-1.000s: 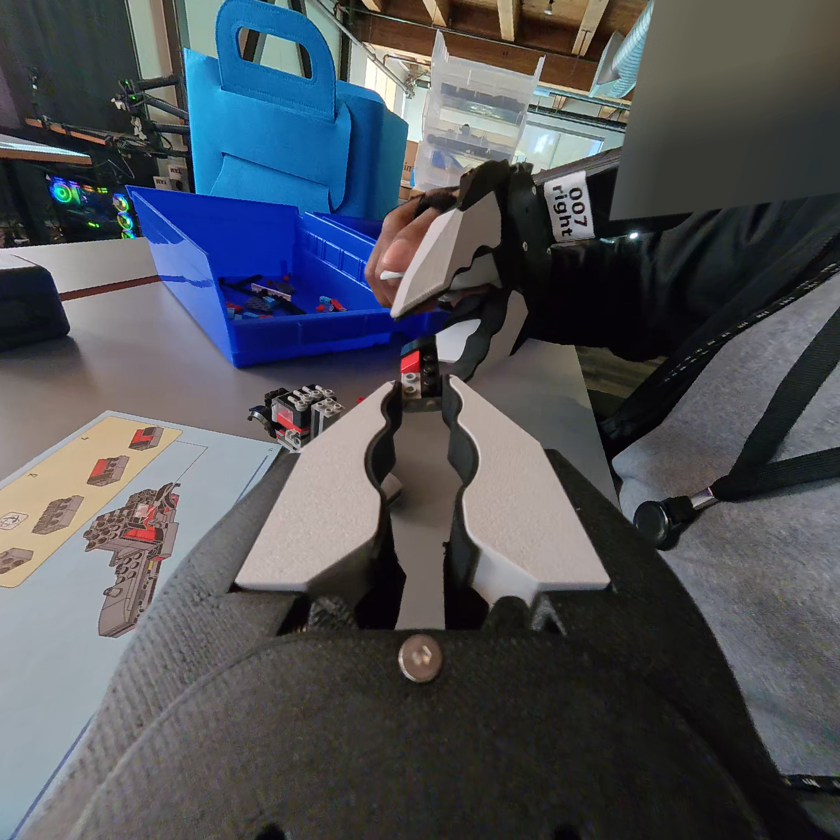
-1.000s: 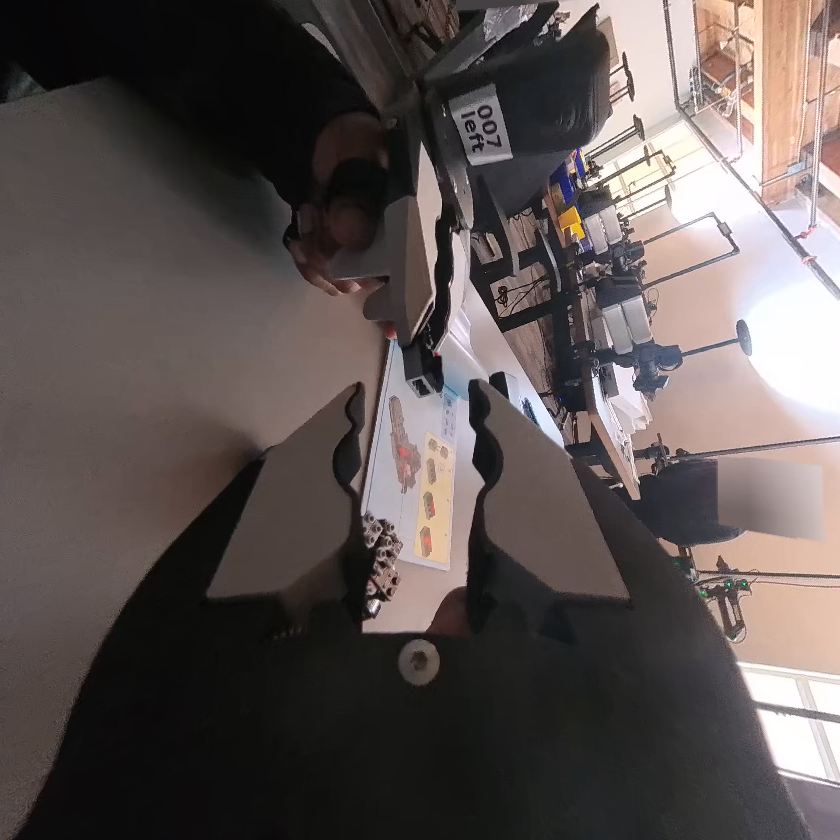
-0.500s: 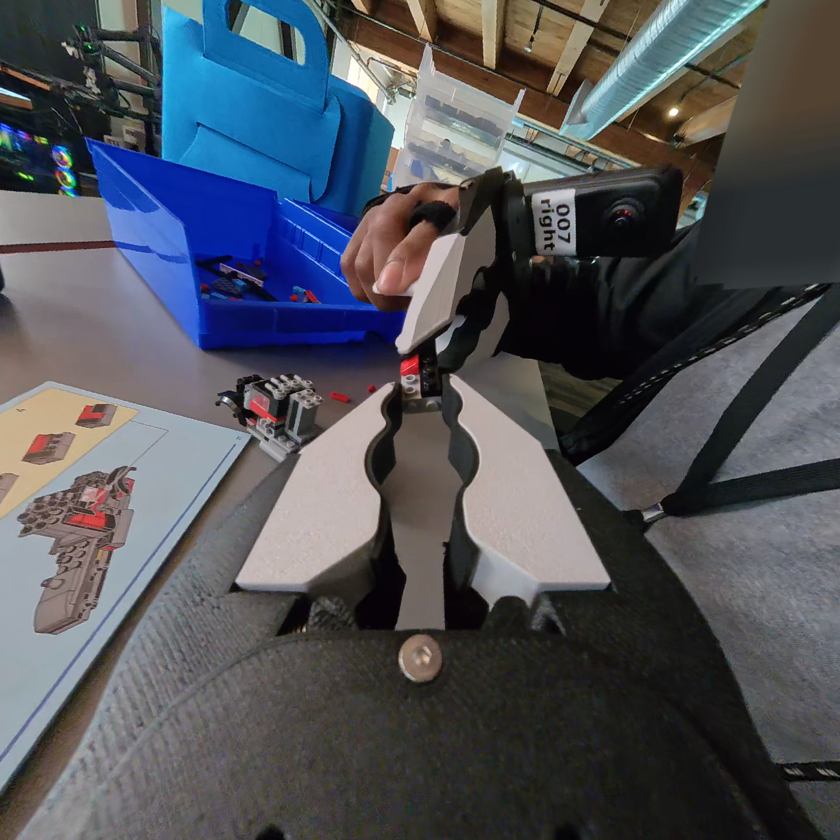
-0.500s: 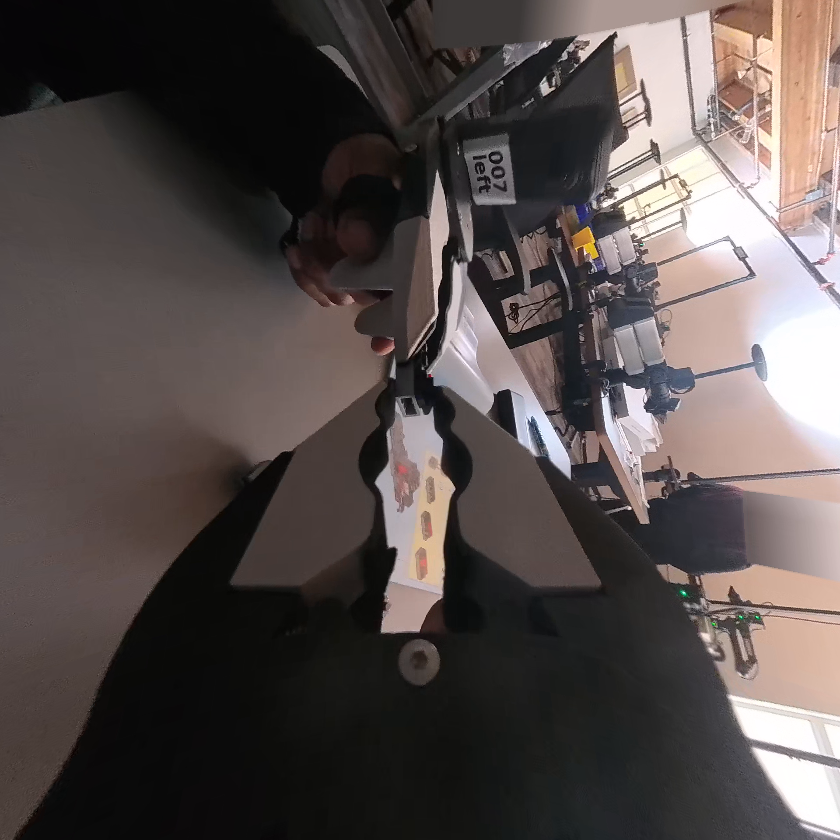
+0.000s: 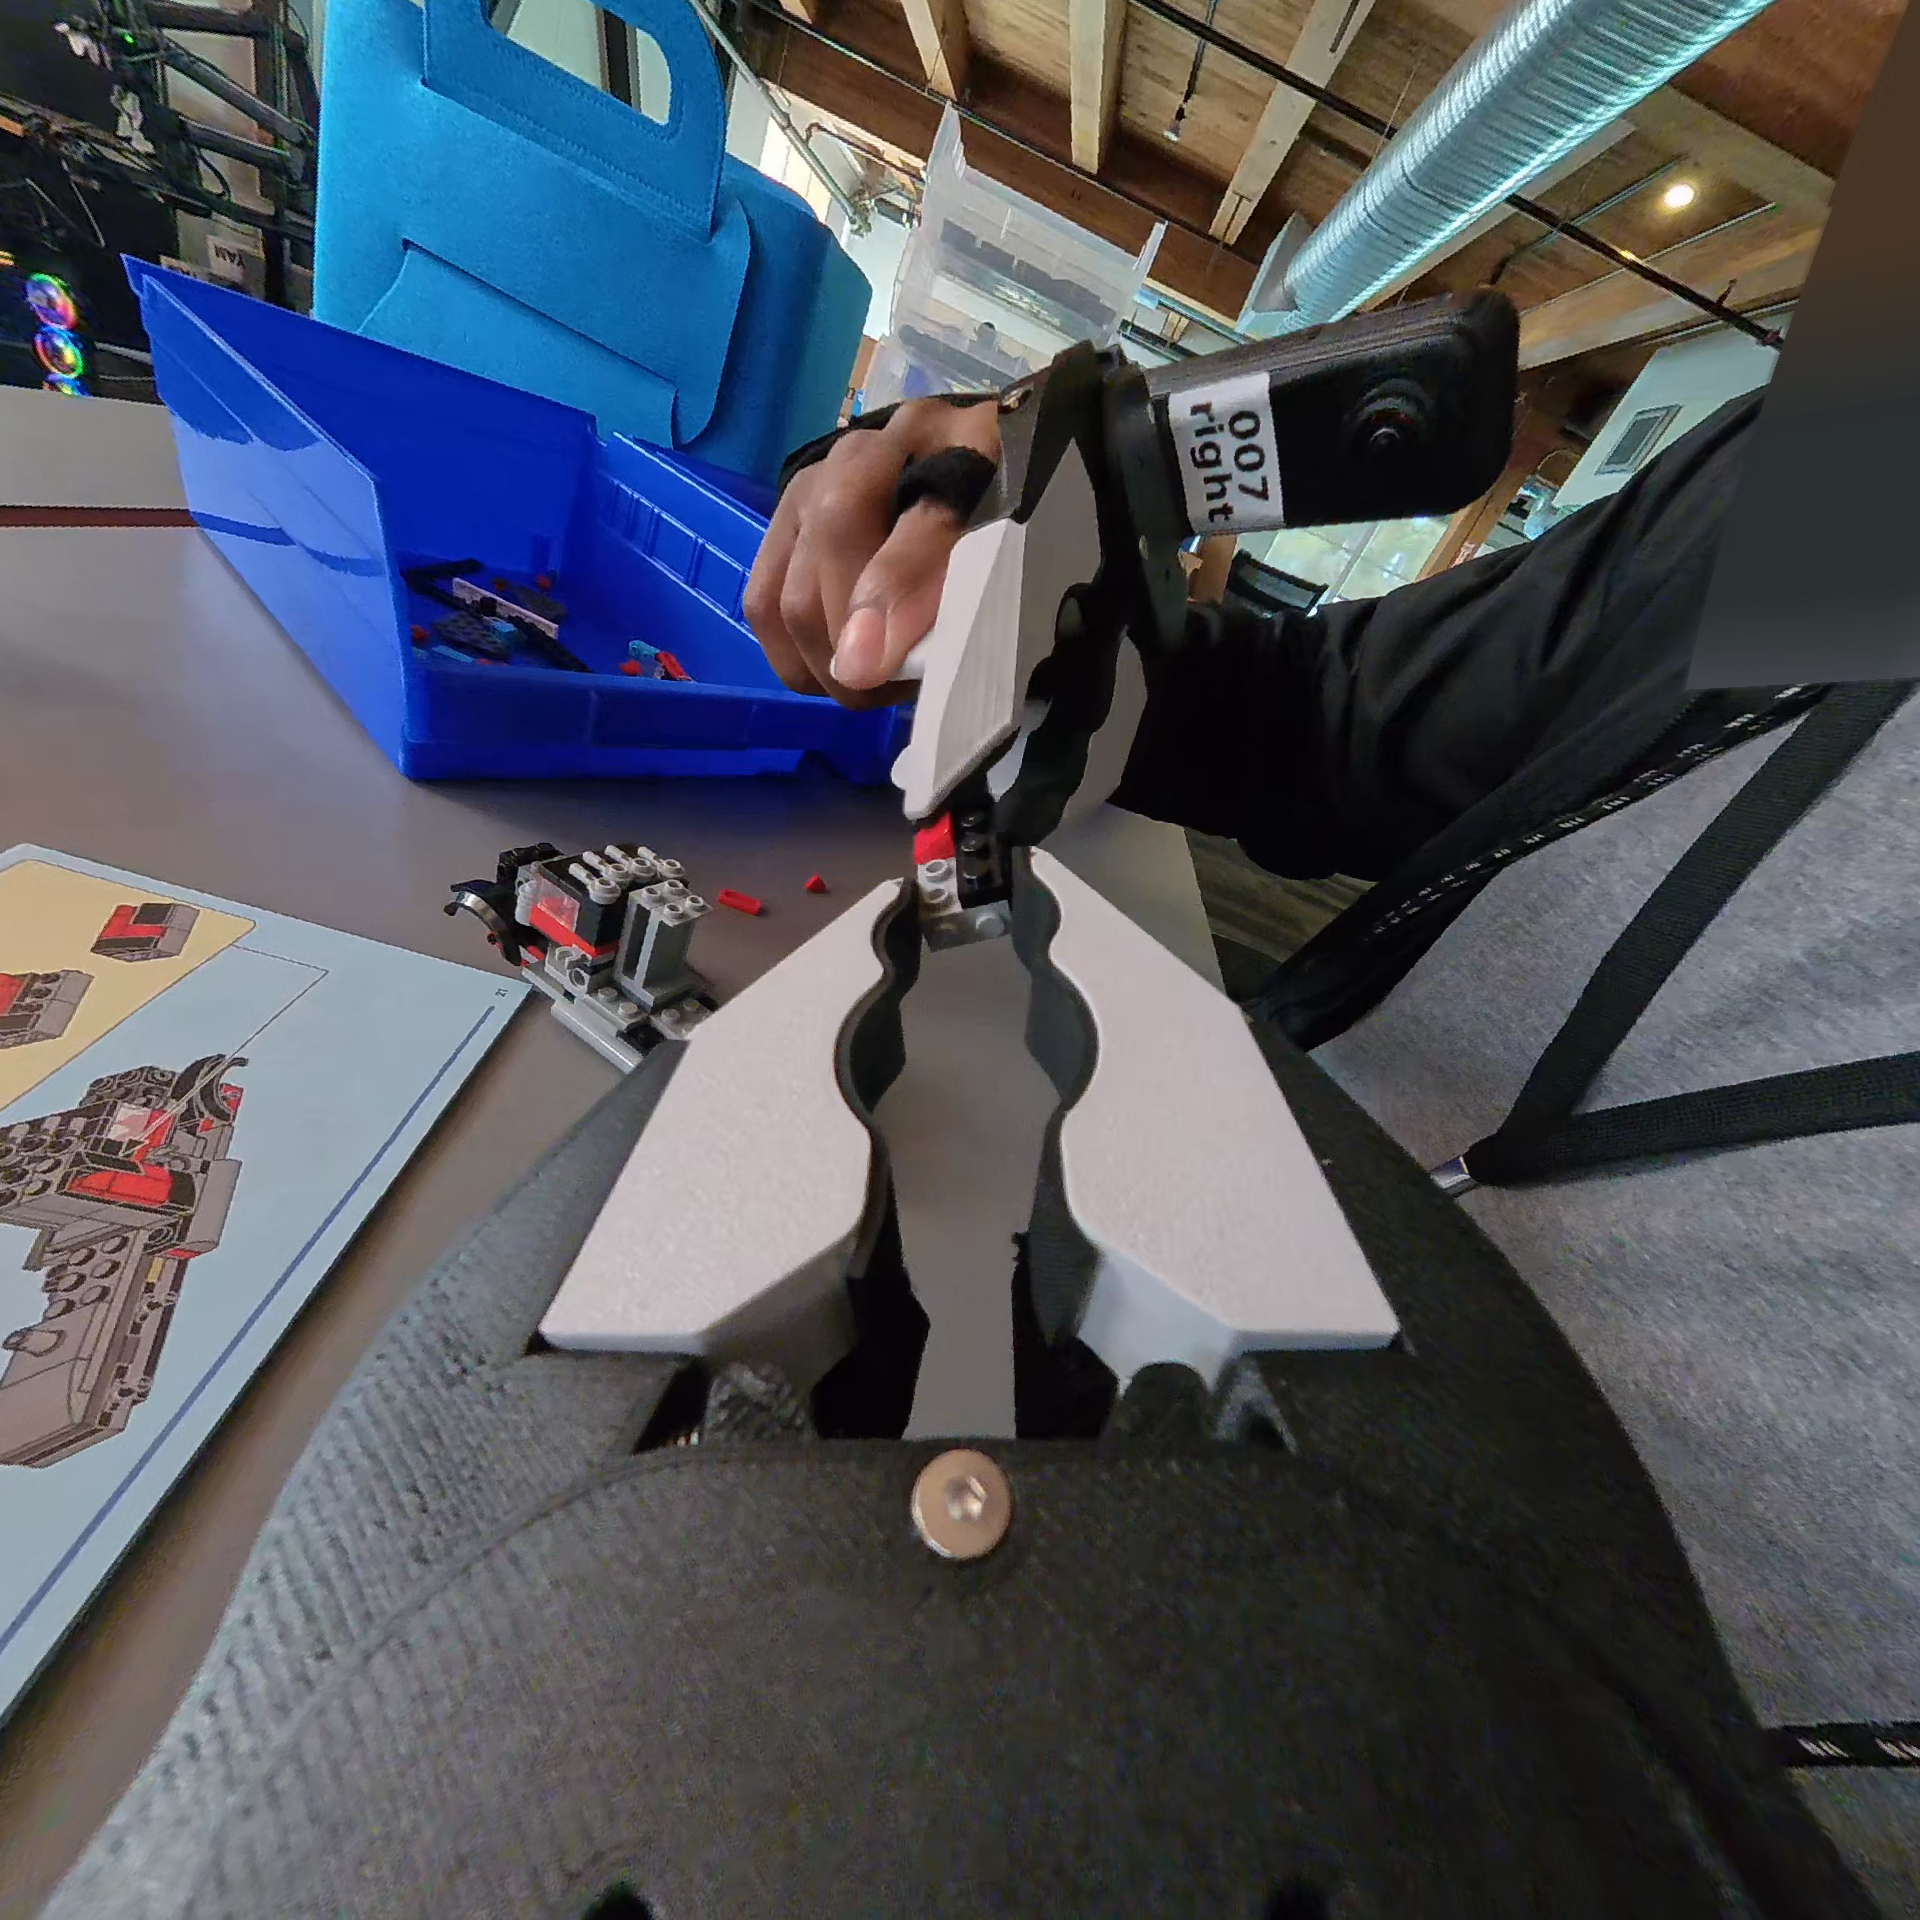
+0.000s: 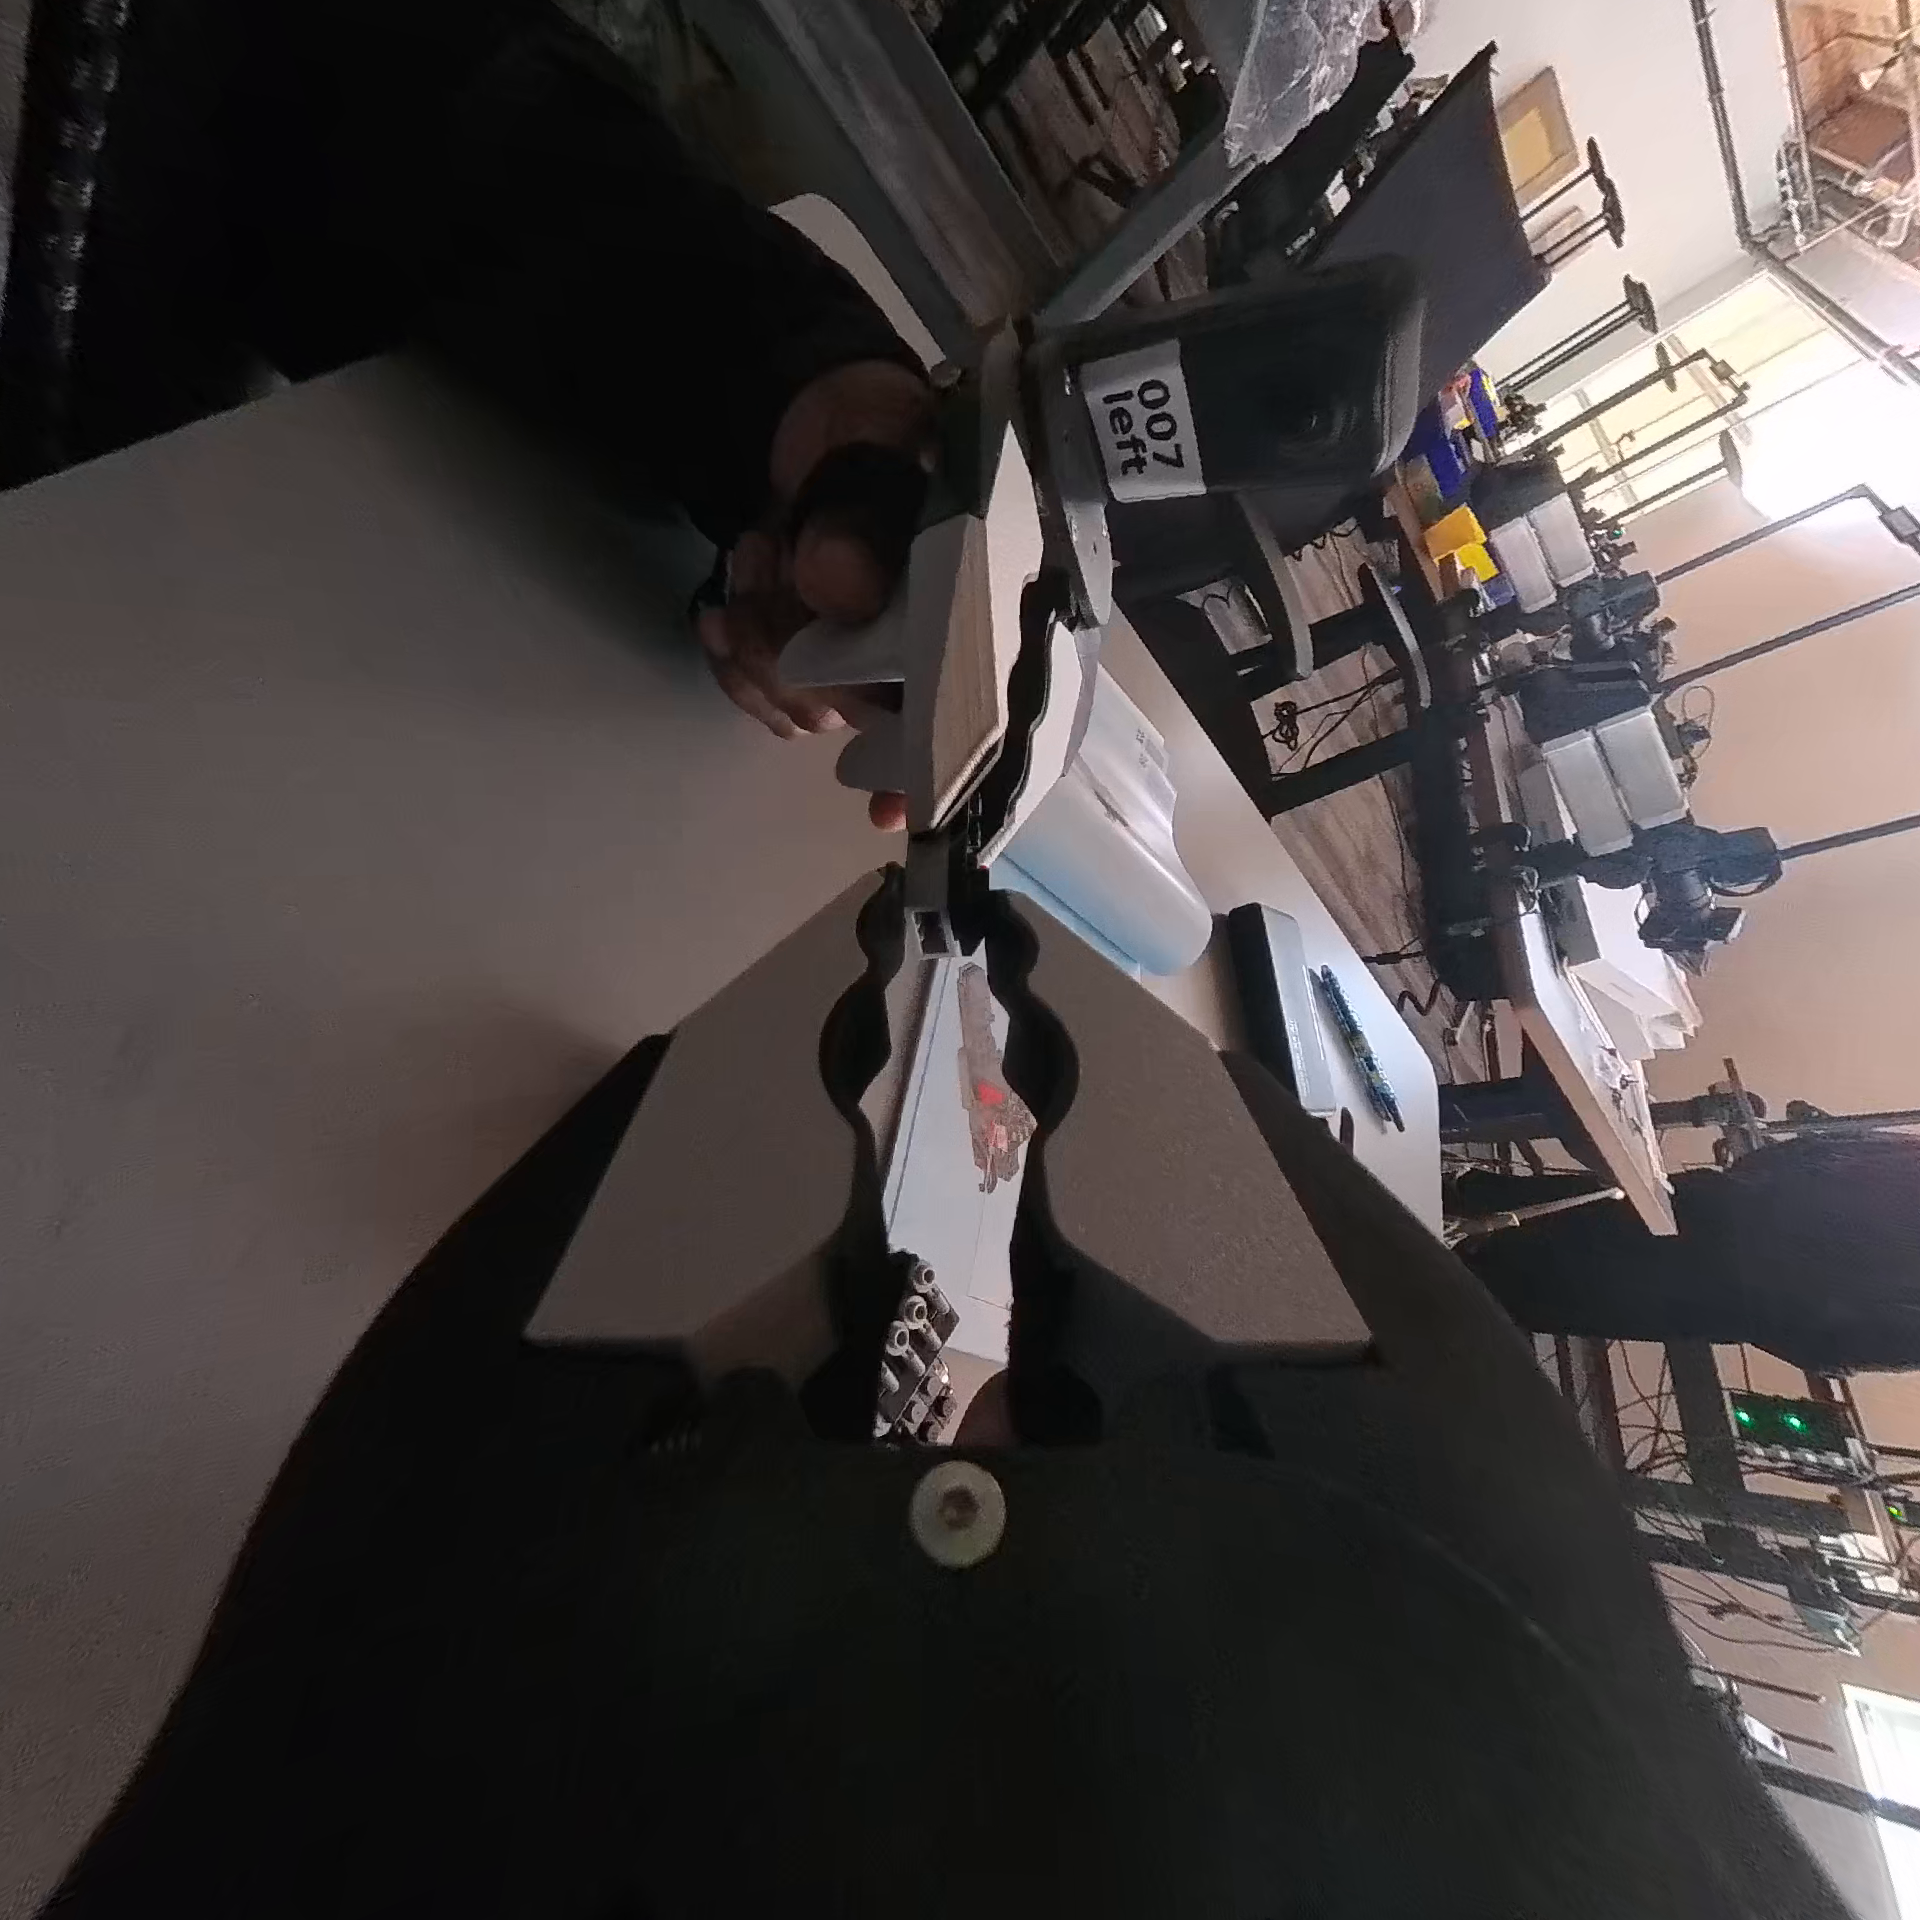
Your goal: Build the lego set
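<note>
Both grippers are clamped on the same little lego chunk (image 5: 961,883), a red, black and grey brick stack held up off the grey table (image 5: 208,727). The left gripper (image 5: 964,902) pinches its lower end, and the right gripper (image 5: 961,805) comes down from above and pinches the top. The half-built lego model (image 5: 597,935) sits on the table just beside the instruction sheet (image 5: 208,1091), with two tiny red pieces (image 5: 740,900) next to it. The blue parts bin (image 5: 499,623) is behind, loose bricks inside.

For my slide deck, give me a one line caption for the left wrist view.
Both grippers, left gripper and right gripper, pinch a small lego sub-assembly above the table.
</note>
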The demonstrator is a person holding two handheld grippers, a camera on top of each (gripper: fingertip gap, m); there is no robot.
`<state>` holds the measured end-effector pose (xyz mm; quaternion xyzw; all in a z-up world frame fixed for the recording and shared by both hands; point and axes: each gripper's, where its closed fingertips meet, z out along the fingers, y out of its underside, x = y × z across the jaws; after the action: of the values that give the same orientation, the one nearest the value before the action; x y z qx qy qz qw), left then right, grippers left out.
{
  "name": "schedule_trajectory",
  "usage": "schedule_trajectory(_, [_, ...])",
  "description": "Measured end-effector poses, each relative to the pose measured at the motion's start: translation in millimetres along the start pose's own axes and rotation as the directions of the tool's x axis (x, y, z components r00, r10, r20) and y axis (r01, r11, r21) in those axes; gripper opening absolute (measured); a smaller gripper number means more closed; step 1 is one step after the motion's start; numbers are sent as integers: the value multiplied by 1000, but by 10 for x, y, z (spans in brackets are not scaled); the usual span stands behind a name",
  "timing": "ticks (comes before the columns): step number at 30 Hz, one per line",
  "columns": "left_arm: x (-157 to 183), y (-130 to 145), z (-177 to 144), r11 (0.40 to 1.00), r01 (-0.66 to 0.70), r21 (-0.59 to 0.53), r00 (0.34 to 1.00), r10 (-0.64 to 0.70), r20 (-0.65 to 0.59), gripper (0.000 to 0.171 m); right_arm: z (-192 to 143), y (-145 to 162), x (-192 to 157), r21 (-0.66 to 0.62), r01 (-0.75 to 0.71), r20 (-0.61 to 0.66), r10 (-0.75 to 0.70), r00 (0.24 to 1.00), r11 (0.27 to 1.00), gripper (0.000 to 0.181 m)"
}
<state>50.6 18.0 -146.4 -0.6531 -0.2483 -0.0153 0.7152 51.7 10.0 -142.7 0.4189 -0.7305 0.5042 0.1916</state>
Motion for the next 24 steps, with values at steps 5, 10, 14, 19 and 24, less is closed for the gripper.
schedule_trajectory(5, [-3,-5,1,1000,17,6,1000,-17,-6,18,2,2,4,-8,11,14,-11,1000,1000,15])
schedule_trajectory(10, [-15,2,3,1000,24,4,1000,-24,-1,18,11,21,3,-27,38,24,-38,999,999,15])
schedule_trajectory(14, [-22,-11,0,999,30,13,1000,-30,1,18,14,24,19,-27,31,15,-31,999,999,15])
schedule_trajectory(19, [-62,-47,-17,997,63,39,998,-64,12,18,32,42,64,-23,-27,-30,26,999,999,15])
schedule_trajectory(24, [28,-219,-111,981,128,145,990,-116,-86,17,-10,-16,159,55,-129,-85,133,987,990,45])
